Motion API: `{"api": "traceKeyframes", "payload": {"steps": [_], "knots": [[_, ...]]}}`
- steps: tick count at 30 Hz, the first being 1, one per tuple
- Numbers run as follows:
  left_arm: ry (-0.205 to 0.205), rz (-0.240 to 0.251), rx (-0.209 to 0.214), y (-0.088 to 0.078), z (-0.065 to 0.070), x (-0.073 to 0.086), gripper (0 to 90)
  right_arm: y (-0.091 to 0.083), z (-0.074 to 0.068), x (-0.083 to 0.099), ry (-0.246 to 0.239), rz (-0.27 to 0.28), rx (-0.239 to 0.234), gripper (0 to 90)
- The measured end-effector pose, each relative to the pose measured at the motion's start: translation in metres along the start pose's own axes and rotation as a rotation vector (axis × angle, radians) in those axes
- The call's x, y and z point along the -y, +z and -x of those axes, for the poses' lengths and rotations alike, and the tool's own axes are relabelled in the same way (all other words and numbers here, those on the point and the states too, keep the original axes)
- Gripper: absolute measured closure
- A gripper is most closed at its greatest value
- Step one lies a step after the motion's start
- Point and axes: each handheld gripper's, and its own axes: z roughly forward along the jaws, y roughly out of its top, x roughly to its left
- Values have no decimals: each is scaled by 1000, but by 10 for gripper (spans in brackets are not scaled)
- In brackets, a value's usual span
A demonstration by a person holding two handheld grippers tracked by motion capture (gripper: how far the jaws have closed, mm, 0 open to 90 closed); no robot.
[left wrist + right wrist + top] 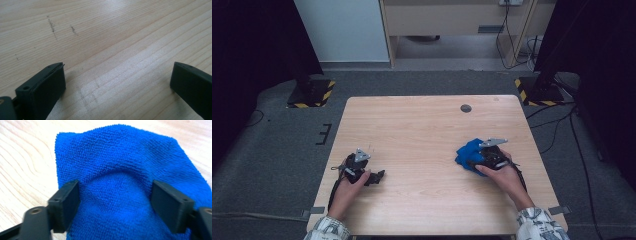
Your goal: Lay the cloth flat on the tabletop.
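Apparently the right tool (115, 202) stands released astride the blue cloth (125, 165), which lies bunched on the counter (422, 130), still ungrasped, while the left tool (117, 85), also released, waits well apart from the cloth.

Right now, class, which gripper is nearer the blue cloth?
Right. The right gripper is on the blue cloth, jaws spread wide around a hump of it. The left gripper rests across the table, jaws open over bare wood.
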Motion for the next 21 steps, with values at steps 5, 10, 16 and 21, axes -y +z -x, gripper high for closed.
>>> {"api": "traceKeyframes", "payload": {"steps": [5,10,16,21], "knots": [[1,0,0,0,0,0,0,-1,-4,1,-18,-1,-6,382],[1,0,1,0,0,0,0,-3,-7,1,-41,1,-33,574],[1,0,1,0,0,0,0,-5,-9,-1,-41,17,-31,673],[1,0,1,0,0,0,0,-16,-12,-10,-14,78,-64,691]]}}
